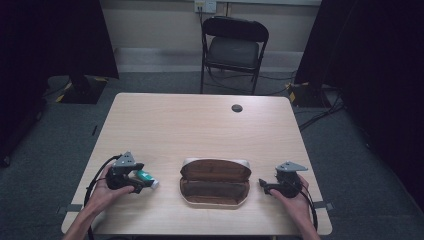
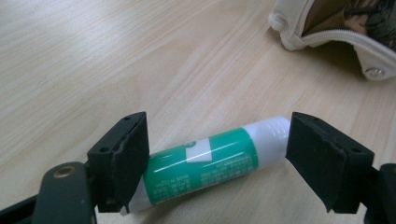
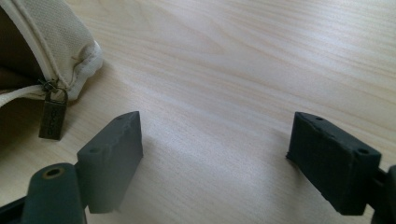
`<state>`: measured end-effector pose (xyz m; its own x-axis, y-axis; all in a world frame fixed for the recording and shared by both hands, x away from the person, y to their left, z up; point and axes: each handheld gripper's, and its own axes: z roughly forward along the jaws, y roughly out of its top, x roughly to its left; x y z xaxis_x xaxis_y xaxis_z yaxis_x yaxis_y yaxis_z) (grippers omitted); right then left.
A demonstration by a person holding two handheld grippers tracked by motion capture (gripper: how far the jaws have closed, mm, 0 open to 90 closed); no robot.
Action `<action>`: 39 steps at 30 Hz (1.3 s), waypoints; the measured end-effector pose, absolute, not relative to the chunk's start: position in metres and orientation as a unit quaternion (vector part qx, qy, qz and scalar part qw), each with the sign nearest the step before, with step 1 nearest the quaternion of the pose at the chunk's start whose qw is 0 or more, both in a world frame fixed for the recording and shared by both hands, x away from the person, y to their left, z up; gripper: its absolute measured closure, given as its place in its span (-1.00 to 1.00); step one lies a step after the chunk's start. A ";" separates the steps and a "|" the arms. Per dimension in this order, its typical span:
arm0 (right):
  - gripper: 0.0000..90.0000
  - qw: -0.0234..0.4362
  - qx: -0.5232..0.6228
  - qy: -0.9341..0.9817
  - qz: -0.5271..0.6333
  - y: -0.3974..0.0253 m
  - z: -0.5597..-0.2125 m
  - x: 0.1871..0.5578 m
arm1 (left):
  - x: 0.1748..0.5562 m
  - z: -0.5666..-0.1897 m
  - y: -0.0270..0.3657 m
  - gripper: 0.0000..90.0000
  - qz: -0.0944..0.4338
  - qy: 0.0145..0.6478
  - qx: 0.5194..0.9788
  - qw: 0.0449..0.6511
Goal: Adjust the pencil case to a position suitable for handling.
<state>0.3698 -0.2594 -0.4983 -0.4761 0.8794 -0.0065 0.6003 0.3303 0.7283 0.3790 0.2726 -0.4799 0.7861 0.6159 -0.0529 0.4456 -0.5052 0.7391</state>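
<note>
A green-and-white tube [image 2: 210, 163] lies on its side at the near left of the pale wooden table [image 1: 200, 120], between the wide-open jaws of the left gripper [image 2: 217, 156] — one end touches the left jaw, the cap end sits just beside the other. An open zipped case [image 1: 215, 182] lies centre-near; to its right the right gripper [image 3: 219, 158] rests with jaws spread, holding nothing. A black folding chair [image 1: 234, 47] stands beyond the far edge on grey carpet.

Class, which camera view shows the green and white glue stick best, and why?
The left gripper view: the glue stick lies large between the left gripper's open jaws, label visible. The high view shows it small, partly hidden by that gripper.
</note>
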 end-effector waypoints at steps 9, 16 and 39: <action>-0.63 0.205 0.468 0.790 0.339 -0.259 -0.498 0.370 | 0.382 -0.485 0.276 -0.32 0.116 0.318 0.868 0.365; -0.63 0.205 0.468 0.790 0.339 -0.259 -0.498 0.370 | 0.381 -0.486 0.277 0.02 0.114 0.328 0.868 0.356; -0.63 0.205 0.468 0.790 0.339 -0.259 -0.498 0.370 | 0.378 -0.486 0.265 0.31 0.108 0.340 0.869 0.343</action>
<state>0.3698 -0.2593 -0.4983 -0.4775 0.8786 -0.0071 0.6000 0.3320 0.7279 0.3779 0.2645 -0.4861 0.7461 0.6643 -0.0454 0.5163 -0.5341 0.6695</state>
